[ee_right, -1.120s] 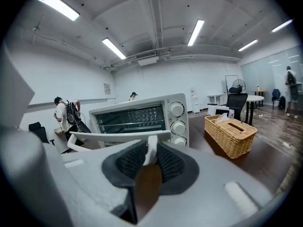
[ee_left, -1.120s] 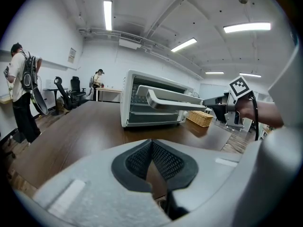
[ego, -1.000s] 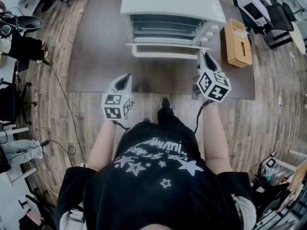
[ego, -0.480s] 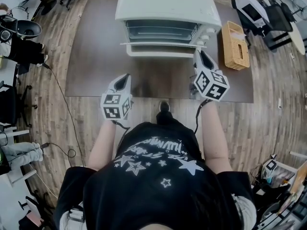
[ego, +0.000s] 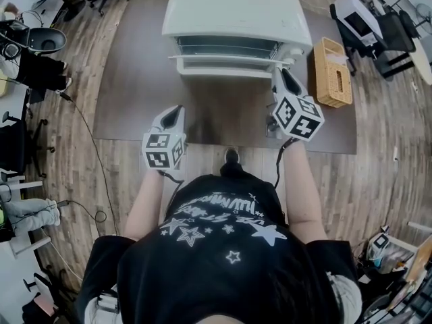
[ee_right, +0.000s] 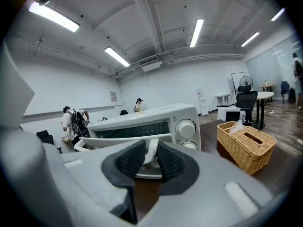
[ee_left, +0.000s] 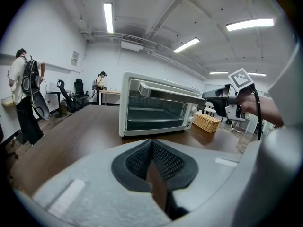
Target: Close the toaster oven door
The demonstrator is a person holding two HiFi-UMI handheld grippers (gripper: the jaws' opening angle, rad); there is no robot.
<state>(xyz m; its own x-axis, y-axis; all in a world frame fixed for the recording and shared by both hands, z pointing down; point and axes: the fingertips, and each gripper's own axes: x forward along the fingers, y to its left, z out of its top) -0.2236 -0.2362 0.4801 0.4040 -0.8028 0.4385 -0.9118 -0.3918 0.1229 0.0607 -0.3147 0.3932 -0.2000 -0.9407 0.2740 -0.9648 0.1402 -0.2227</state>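
The oven is white, and its handle is white too. The bench is dark brown, and the floor shows grey-brown wood planks. The basket is tan and woven. The left gripper and the right gripper are light grey, with black-and-white square markers and dark grey meshed pads. The shirt is black with white stars.

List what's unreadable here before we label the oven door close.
Top dial markings: right gripper view, too small.
Lower dial: right gripper view, partly behind right gripper body.
Pad contact on door handle: head view, covered by gripper housing.
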